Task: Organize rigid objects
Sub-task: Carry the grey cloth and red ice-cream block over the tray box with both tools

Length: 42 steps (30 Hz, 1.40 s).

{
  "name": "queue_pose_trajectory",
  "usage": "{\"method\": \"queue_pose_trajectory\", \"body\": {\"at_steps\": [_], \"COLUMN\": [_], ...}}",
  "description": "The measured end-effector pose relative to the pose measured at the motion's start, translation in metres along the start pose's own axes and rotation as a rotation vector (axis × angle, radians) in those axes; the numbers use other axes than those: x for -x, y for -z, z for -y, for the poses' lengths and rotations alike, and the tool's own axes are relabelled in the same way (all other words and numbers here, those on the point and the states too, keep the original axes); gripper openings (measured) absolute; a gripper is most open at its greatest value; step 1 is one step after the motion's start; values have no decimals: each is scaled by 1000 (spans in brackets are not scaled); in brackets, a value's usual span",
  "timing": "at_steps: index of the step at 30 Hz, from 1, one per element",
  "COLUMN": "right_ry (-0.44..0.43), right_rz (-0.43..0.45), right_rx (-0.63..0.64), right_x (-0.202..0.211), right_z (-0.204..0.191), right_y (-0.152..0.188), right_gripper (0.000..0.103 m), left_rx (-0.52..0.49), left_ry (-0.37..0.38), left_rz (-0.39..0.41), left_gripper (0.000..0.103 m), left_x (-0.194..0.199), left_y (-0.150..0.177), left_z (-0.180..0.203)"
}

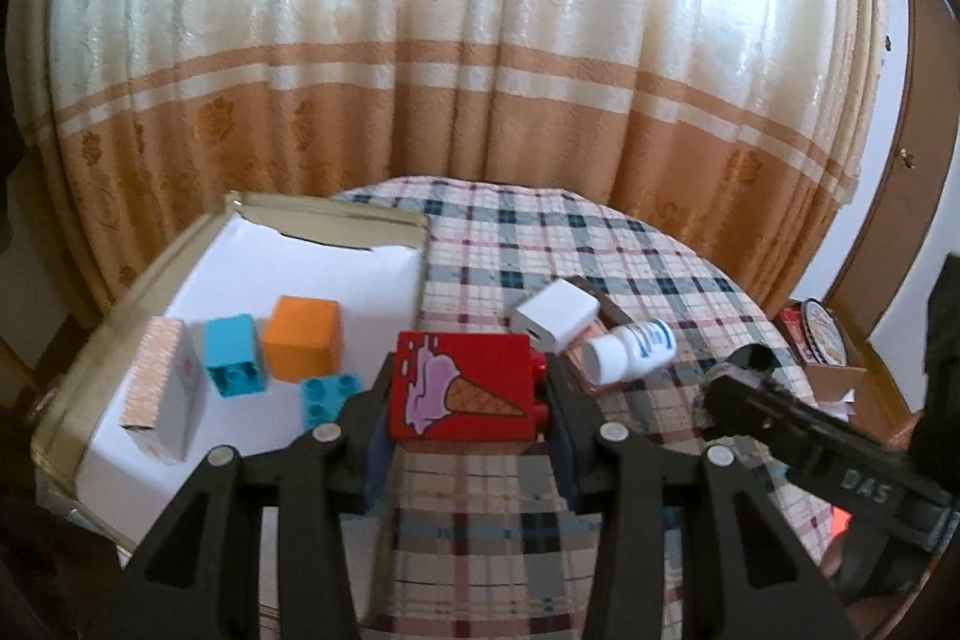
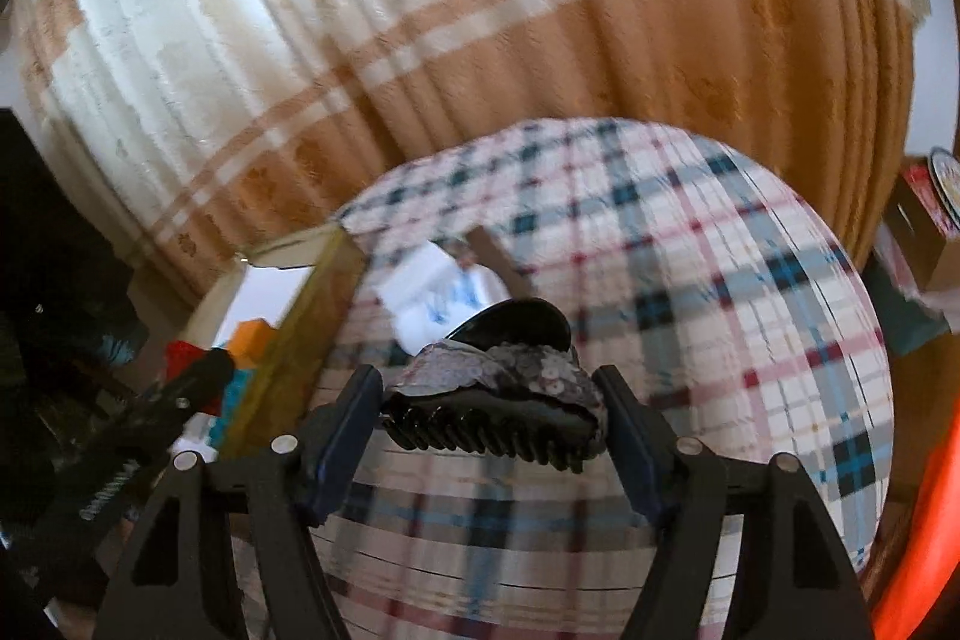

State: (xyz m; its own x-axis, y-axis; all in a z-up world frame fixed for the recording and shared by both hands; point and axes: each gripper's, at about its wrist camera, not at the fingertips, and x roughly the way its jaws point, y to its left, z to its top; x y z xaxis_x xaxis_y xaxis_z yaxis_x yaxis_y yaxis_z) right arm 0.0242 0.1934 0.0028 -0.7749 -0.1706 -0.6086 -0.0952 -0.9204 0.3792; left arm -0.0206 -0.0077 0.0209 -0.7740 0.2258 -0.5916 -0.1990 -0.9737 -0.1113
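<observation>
Behind plaid tablecloth (image 1: 540, 244), cream-and-orange curtain (image 1: 456, 40).

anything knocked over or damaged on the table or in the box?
Yes. The white bottle lies on its side on the plaid cloth, against the white charger block. The cardboard box has a torn, ragged far edge. In the box, the blocks lie loose, one turquoise brick tipped over.

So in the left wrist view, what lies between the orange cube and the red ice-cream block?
A small blue brick, studs up, lies on the white box floor between the orange cube and the red block; left wrist view.
</observation>
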Motion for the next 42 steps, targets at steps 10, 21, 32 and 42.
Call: {"method": "queue_pose_trajectory", "body": {"at_steps": [10,21,32,42], "right_ry": [-49,-75,-58,-46], "right_rz": [19,15,-32,-107], "right_rx": [109,204,237,239], "right_x": [-15,-53,-103,-143], "right_z": [-63,-132,-174,-191], "right_y": [-20,-36,-44,-58], "right_gripper": [74,74,74,74], "left_rx": [49,177,220,188], "left_ry": [-106,-209,-272,-313], "left_rz": [32,-5,-31,-74], "left_gripper": [42,42,43,43], "left_x": [4,-7,-13,-24], "left_y": [-15,-21,-22,-29], "left_z": [-39,-110,-143,-144]}}
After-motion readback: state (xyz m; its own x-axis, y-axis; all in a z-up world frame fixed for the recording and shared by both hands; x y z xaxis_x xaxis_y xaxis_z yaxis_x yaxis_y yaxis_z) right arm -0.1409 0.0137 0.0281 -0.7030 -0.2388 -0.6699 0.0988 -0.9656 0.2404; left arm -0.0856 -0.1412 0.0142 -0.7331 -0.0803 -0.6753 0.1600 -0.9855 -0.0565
